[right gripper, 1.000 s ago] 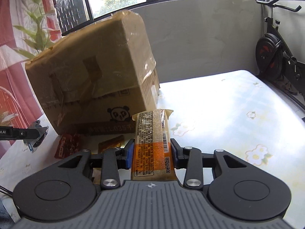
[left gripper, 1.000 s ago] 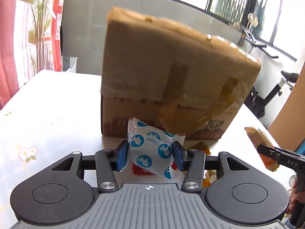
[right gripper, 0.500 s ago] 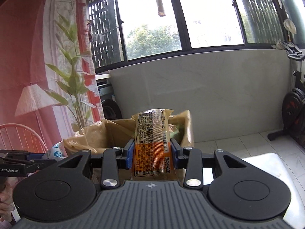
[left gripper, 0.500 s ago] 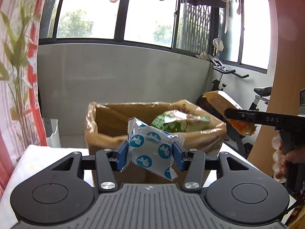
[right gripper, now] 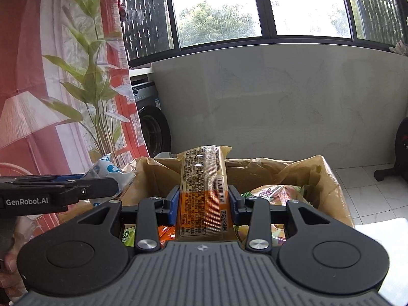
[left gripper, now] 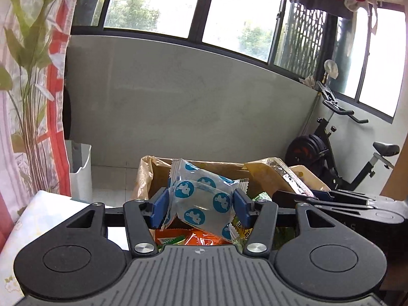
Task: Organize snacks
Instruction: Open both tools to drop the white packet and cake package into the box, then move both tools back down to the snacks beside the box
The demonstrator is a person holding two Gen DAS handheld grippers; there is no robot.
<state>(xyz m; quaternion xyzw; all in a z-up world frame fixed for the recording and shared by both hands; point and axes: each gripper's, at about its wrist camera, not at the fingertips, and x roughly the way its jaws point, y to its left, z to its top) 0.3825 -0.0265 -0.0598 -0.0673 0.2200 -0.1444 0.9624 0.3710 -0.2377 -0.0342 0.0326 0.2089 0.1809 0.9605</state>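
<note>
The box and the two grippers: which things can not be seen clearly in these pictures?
- Box floor, both views: snacks and gripper bodies hide it.
- Orange bar lower end, right wrist view: behind the right gripper.
- Blue packet, left wrist view: unclear whether the left gripper pads, just opening, grip it.

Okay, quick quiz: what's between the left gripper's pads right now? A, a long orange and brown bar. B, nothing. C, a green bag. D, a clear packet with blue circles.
D: in the left wrist view the packet, clear with blue circles, sits between the left gripper pads above the open box; its jaws have just been opening, and the packet is not yet dropped.
</note>
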